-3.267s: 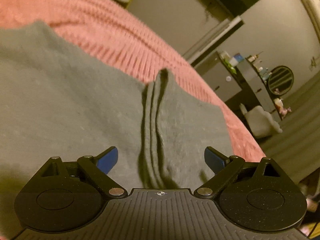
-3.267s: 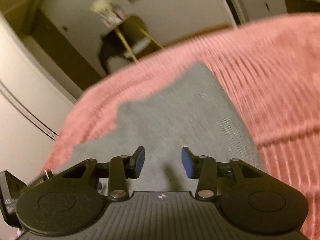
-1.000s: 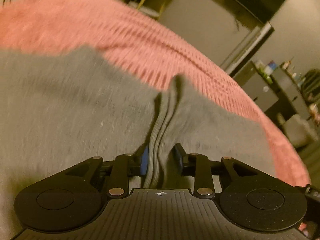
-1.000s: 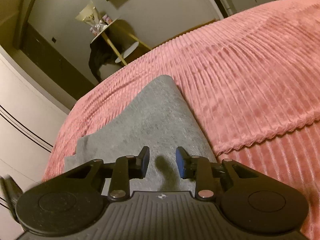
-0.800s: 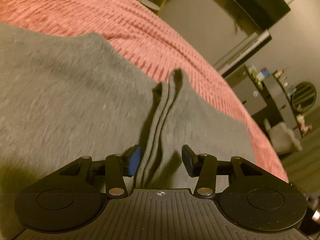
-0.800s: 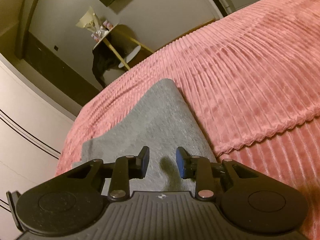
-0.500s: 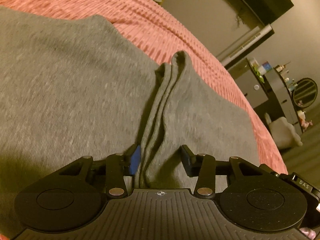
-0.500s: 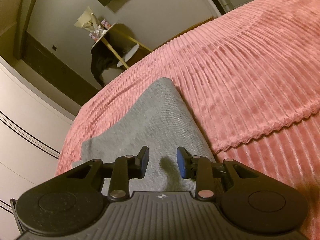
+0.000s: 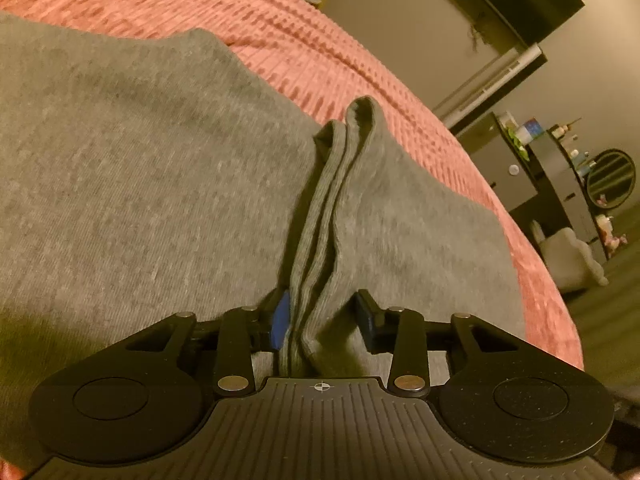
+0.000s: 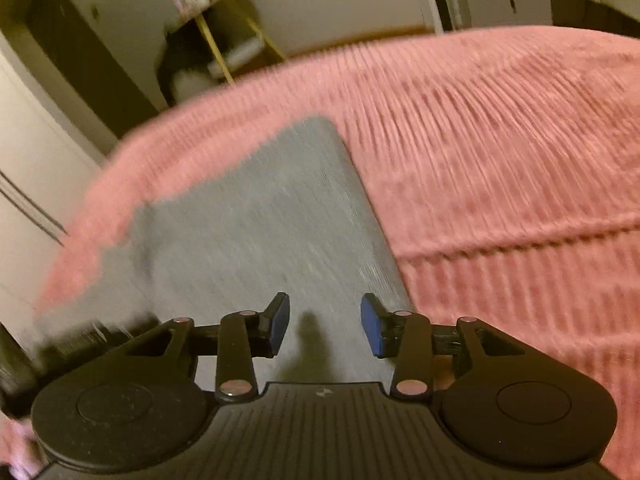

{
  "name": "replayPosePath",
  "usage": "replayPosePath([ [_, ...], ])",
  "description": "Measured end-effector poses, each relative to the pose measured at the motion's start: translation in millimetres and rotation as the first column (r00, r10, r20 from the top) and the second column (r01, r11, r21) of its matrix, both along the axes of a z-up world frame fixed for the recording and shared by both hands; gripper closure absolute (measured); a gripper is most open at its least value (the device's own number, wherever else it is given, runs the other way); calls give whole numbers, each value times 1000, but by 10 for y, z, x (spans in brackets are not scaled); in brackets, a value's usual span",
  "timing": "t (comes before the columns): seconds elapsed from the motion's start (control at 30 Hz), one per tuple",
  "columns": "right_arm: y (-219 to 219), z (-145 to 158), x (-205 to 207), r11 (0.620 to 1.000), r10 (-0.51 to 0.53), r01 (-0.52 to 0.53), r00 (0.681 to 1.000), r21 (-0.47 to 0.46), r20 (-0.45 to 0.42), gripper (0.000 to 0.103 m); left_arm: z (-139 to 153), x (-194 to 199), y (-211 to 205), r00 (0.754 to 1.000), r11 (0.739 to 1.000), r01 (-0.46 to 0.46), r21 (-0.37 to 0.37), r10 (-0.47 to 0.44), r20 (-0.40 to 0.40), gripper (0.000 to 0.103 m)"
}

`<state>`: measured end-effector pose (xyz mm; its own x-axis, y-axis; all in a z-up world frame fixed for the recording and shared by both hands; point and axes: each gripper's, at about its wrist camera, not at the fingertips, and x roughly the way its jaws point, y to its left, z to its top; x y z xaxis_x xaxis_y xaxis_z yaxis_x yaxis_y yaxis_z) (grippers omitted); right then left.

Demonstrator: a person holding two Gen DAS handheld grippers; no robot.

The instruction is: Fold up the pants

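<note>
Grey pants (image 9: 140, 184) lie on a pink ribbed bedspread (image 9: 256, 28). In the left wrist view a raised ridge of stacked fabric edges (image 9: 328, 216) runs up the middle. My left gripper (image 9: 322, 322) straddles its near end, jaws partly apart; the ridge touches the left blue pad, the right finger stands off it. In the right wrist view, which is motion-blurred, a folded end of the pants (image 10: 264, 216) lies flat on the bedspread (image 10: 500, 152). My right gripper (image 10: 324, 324) hovers over it, open and empty.
The bed's edge (image 9: 552, 292) drops off at the right in the left wrist view; beyond it stand a dark shelf unit (image 9: 560, 168) and a round mirror (image 9: 610, 178). In the right wrist view a small table with yellow legs (image 10: 232, 48) stands past the bed's far edge.
The left jaws were wide open, closed tight on the fabric ridge, then eased partly apart. The right jaws have spread wider, and the right gripper is moving fast, blurring its view.
</note>
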<state>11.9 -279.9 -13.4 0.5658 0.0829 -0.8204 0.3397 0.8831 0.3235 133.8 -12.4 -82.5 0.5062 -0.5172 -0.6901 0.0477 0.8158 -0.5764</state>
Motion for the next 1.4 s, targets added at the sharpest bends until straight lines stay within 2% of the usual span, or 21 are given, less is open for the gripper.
replayPosePath([
  [0.1, 60, -106, 111, 998, 23, -27, 997, -49, -75, 67, -33, 14, 25, 1000, 999, 0, -44, 0, -9, 54],
  [0.13, 70, -133, 146, 998, 22, -27, 996, -57, -84, 67, -52, 16, 39, 1000, 999, 1, -54, -1, -11, 55],
  [0.17, 69, -156, 162, 998, 19, -24, 996, -58, -84, 65, -74, 20, 50, 1000, 998, 4, -64, -5, -7, 61],
  [0.2, 63, -165, 170, 999, 12, -15, 998, -45, -68, 61, -96, 26, 53, 1000, 998, 2, -65, -2, -9, 65],
  [0.27, 31, -163, 146, 1000, 18, -18, 1000, 13, -23, 38, -153, 47, 87, 1000, 996, -2, -89, 0, -22, 76],
  [0.43, 93, 7, 2, 999, 36, -39, 994, 23, 104, 38, -183, 34, 139, 1000, 990, -23, -142, 20, -19, 86],
  [0.57, 224, 184, -95, 995, 92, -86, 977, -39, 194, 38, 98, -79, 230, 997, 985, -43, -170, 53, 53, 87],
  [0.63, 278, 243, -116, 993, 111, -99, 968, -62, 225, 38, 258, -146, 269, 993, 991, -48, -122, 61, 101, 87],
  [0.7, 313, 254, -100, 993, 115, -104, 965, -55, 236, 38, 418, -243, 315, 981, 995, -102, 20, 97, 166, 86],
  [0.73, 326, 231, -83, 993, 119, -110, 966, -52, 230, 38, 452, -272, 344, 976, 990, -126, 62, 113, 184, 86],
  [0.8, 385, 175, -35, 990, 136, -125, 970, -70, 200, 38, 445, -293, 410, 972, 974, -152, 168, 117, 204, 78],
  [0.87, 469, 141, 5, 985, 158, -142, 973, -99, 168, 38, 346, -289, 445, 978, 958, -162, 235, 125, 166, 68],
  [0.9, 498, 120, 29, 983, 165, -148, 973, -110, 159, 38, 301, -277, 470, 981, 961, -167, 222, 140, 132, 64],
  [0.97, 537, 93, 45, 982, 169, -151, 972, -116, 164, 38, 260, -269, 531, 983, 976, -173, 131, 162, 90, 49],
  [1.07, 555, 90, 13, 982, 179, -161, 964, -103, 196, 42, 251, -298, 602, 979, 977, -191, 91, 183, 85, 46],
  [1.13, 538, 86, -3, 982, 189, -179, 957, -64, 218, 45, 243, -305, 622, 976, 973, -207, 102, 199, 85, 42],
  [1.17, 536, 73, 2, 981, 193, -185, 959, -58, 210, 50, 241, -303, 615, 974, 971, -217, 98, 210, 82, 41],
  [1.27, 583, -64, 126, 979, 183, -175, 980, -103, 80, 58, 252, -265, 655, 966, 966, -255, 52, 251, 63, 33],
  [1.3, 592, -97, 161, 979, 186, -180, 981, -102, 59, 58, 275, -282, 697, 960, 960, -277, 29, 275, 55, 31],
  [1.37, 588, -94, 170, 979, 186, -179, 980, -93, 71, 56, 341, -336, 837, 945, 946, -324, -2, 324, 51, 19],
  [1.4, 567, -96, 166, 981, 184, -178, 980, -74, 80, 55, 408, -393, 955, 932, 934, -356, -17, 357, 63, 16],
])
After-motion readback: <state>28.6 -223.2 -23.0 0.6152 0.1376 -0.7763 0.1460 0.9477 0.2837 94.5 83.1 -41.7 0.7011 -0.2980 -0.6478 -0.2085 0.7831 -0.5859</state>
